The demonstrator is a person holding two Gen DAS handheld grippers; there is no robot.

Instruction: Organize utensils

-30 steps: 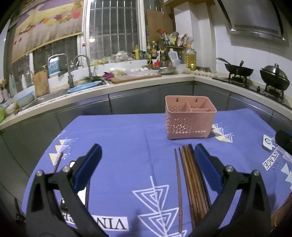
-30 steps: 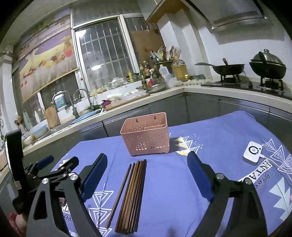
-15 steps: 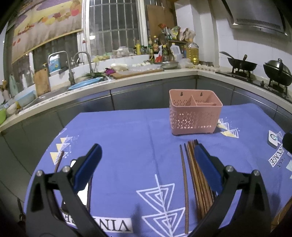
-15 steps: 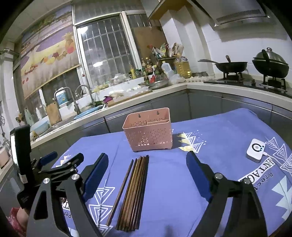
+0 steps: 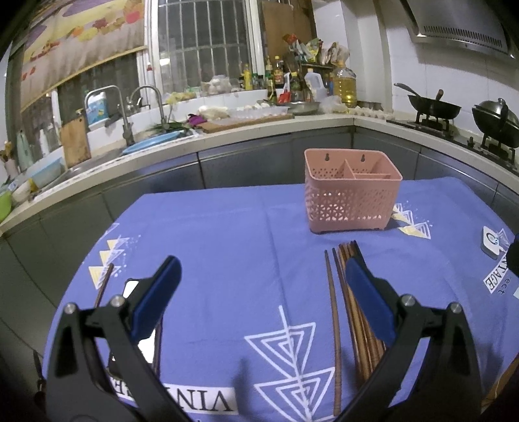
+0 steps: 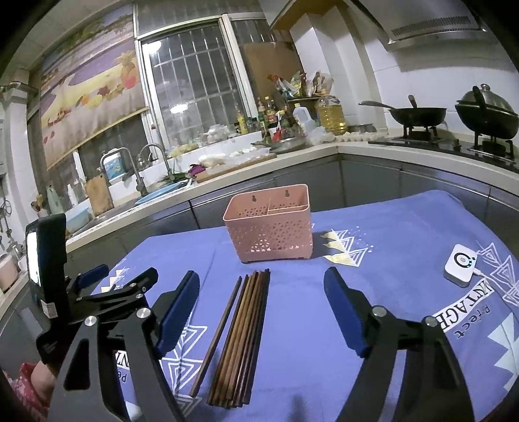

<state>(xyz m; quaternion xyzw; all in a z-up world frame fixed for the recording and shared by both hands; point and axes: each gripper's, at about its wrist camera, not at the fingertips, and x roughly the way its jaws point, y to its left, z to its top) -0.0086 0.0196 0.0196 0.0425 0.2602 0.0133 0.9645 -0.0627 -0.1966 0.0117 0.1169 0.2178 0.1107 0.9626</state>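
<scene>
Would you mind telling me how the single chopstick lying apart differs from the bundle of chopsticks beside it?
The single chopstick lies alone, angled away from the bundle of chopsticks toward its near end; the bundle lies packed side by side. The single one looks uniformly dark, while the bundle mixes lighter and darker brown sticks. Both lie flat on the blue tablecloth, tips toward the pink basket, untouched.

Pretty clearly somebody's home kitchen. An L-shaped countertop [image 6: 324,152] runs across the middle of the frame, with a sink and two faucets [image 6: 142,165] at the left under a barred window [image 6: 194,84]. Upper right there's a range hood [image 6: 431,26] over a gas stove with a wok [image 6: 418,113] and a lidded pot [image 6: 486,113]. Oil and sauce bottles [image 6: 269,117] crowd the corner, and a cutting board [image 6: 233,165] lies on the counter.
</scene>
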